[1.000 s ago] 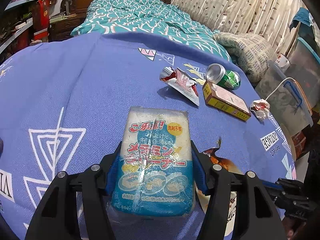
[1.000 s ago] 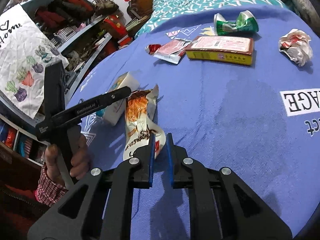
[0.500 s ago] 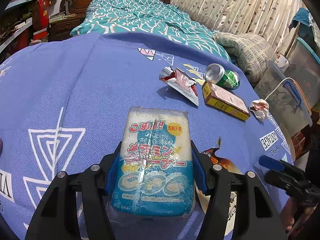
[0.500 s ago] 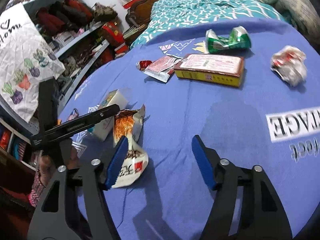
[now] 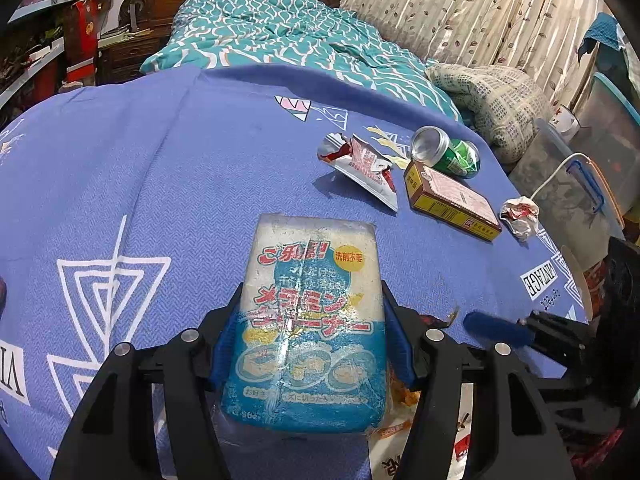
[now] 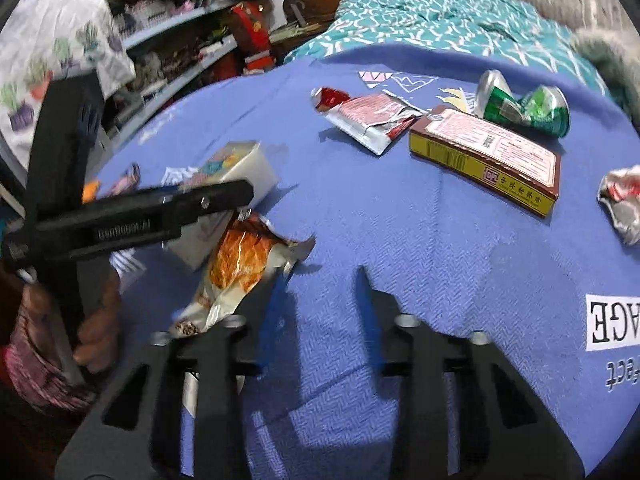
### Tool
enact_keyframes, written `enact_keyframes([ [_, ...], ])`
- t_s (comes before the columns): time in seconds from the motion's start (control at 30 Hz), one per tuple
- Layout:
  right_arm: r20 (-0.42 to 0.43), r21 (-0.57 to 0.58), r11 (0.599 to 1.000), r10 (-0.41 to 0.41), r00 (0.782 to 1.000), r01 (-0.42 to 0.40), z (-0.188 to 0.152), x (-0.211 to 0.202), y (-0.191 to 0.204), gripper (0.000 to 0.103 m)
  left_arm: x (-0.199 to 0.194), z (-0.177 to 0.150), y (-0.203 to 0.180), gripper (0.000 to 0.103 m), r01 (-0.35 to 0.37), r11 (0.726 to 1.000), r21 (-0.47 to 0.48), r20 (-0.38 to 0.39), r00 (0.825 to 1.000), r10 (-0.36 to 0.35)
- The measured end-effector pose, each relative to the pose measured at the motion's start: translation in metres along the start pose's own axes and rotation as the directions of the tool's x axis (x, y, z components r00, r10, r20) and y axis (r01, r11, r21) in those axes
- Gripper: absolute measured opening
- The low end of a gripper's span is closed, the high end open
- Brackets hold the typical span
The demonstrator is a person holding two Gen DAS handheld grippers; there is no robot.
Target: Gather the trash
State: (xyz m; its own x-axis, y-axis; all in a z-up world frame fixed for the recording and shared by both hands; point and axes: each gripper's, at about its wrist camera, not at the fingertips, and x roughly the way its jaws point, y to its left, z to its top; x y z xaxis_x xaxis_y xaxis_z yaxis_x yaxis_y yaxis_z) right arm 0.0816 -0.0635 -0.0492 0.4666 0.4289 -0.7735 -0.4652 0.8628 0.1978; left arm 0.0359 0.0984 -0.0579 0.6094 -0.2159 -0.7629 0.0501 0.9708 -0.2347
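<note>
— Where's the trash you're after?

— The sponge pack sits near the near edge of the tabletop, inside my left gripper. Its jaws stand fairly wide, pads pressed on both long sides of the pack. I can't tell whether it is lifted clear of the cloth.

— And the other hand?

— My right gripper hangs just beside the orange snack wrapper, which lies against the pack. Those jaws have just been closing, yet a narrow gap shows and only bare cloth lies between them. The wrapper is outside the left finger.

— So a miss?

— I'd judge so. If they shut here, they pinch cloth and could drag it, shifting everything on it.

— What else worries you?

— The pack is soft and slick in its film, so a tilt could let it slide out. The two grippers are close, and sweeping right toward the wrapper could knock the left one.

— The rest?

— Toward the far right edge: a torn sachet, a crushed can, a flat box, and a crumpled wad nearest the edge, which a tug could roll off.
</note>
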Motion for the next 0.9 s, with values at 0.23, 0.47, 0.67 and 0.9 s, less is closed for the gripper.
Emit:
enact_keyframes([
  [0.23, 0.013, -0.015, 1.0, -0.005, 1.0, 0.005, -0.002, -0.006, 0.011, 0.008, 0.001, 0.0, 0.0, 0.058, 0.004, 1.0, -0.001, 0.0, 1.0, -0.004],
  [0.47, 0.097, 0.065, 0.998, 0.019, 0.995, -0.025, 0.0, -0.045, -0.006, 0.008, 0.001, 0.0, 0.0, 0.058, 0.005, 1.0, -0.001, 0.0, 1.0, -0.005],
  [0.67, 0.114, 0.182, 0.975, 0.109, 0.987, -0.129, -0.007, -0.055, -0.027, 0.011, 0.0, 0.0, 0.0, 0.058, 0.005, 1.0, -0.001, 0.0, 1.0, -0.005],
  [0.9, 0.086, 0.297, 0.94, 0.147, 0.985, -0.166, -0.022, -0.04, -0.048, 0.028, 0.0, 0.0, 0.002, 0.058, 0.017, 1.0, -0.009, 0.0, 1.0, -0.017],
])
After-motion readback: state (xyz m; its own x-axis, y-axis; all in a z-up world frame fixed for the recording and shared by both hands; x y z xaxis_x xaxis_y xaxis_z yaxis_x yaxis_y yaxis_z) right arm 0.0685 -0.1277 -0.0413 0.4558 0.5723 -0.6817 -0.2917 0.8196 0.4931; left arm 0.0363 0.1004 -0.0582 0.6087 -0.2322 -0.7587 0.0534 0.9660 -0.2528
